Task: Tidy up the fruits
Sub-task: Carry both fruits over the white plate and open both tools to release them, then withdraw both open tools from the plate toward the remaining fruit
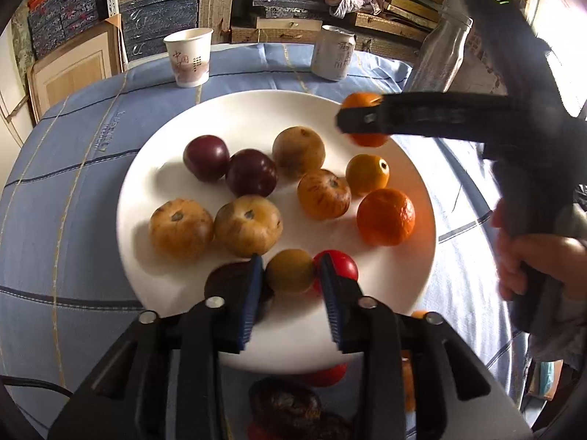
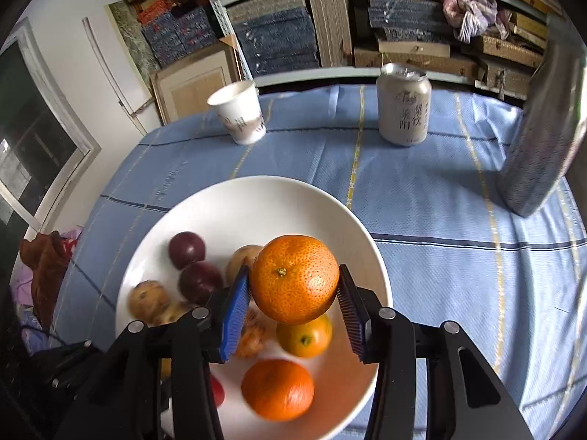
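A white plate point(image 1: 234, 110) on the blue cloth holds several fruits: two dark purple ones point(image 1: 251, 177), tan round ones point(image 1: 248, 225), oranges point(image 1: 386, 216) and a red one point(image 1: 343, 262). My left gripper point(image 1: 290, 273) is shut on a small olive-brown fruit point(image 1: 290, 270) just above the plate's near side. My right gripper point(image 2: 293, 282) is shut on an orange mandarin point(image 2: 294, 278) and holds it above the plate point(image 2: 234, 198); it also shows in the left wrist view point(image 1: 363, 119) over the plate's far right rim.
A paper cup point(image 1: 189, 57) and a drinks can point(image 1: 333, 53) stand at the table's far side. A tall patterned container point(image 2: 539, 139) stands at the right. More fruits point(image 1: 293, 407) lie on the cloth below the left gripper. Shelves with boxes stand behind.
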Action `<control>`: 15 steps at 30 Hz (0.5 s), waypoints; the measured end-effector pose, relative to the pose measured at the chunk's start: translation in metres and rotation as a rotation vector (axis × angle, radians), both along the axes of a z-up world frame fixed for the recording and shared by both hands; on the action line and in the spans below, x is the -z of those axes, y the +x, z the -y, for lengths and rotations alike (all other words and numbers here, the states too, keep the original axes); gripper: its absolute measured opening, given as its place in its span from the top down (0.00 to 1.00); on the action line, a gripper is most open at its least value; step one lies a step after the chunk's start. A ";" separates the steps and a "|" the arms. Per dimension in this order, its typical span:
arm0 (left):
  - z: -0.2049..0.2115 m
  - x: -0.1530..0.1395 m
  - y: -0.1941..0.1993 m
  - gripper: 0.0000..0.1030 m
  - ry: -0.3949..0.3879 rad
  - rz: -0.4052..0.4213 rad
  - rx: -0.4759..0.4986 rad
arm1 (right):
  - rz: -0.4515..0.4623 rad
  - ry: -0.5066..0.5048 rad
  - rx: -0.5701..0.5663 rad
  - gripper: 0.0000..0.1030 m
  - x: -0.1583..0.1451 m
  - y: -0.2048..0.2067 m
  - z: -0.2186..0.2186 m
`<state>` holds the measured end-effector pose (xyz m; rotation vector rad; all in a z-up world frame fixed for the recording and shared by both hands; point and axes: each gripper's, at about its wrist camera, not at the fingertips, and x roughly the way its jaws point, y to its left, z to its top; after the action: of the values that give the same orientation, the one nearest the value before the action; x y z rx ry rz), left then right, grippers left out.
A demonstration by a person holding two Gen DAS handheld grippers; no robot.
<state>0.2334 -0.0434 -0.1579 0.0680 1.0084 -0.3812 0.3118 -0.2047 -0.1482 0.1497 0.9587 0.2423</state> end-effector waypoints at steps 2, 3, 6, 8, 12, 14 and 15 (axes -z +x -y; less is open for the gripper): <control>-0.001 -0.002 0.001 0.47 -0.002 0.003 -0.007 | -0.019 -0.007 -0.003 0.53 0.007 0.005 -0.001; -0.001 -0.002 0.002 0.42 0.002 0.006 -0.017 | -0.022 -0.007 -0.002 0.53 0.008 0.006 -0.002; -0.005 -0.002 0.002 0.36 -0.003 -0.002 -0.036 | -0.006 0.015 0.012 0.47 0.003 0.002 0.002; -0.010 -0.004 0.001 0.36 -0.012 -0.008 -0.056 | 0.027 0.018 0.015 0.45 -0.011 -0.006 0.004; -0.023 -0.015 -0.012 0.36 0.001 0.010 -0.080 | 0.101 0.018 0.012 0.41 -0.049 -0.031 0.009; -0.031 -0.020 -0.021 0.35 0.006 0.016 -0.091 | 0.131 0.029 0.023 0.35 -0.063 -0.046 0.013; -0.035 -0.022 -0.027 0.34 0.008 0.017 -0.099 | 0.149 0.037 0.030 0.31 -0.071 -0.056 0.016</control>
<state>0.2066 -0.0083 -0.1355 0.0284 0.9926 -0.2861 0.2558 -0.2203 -0.0770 0.1772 0.8042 0.2402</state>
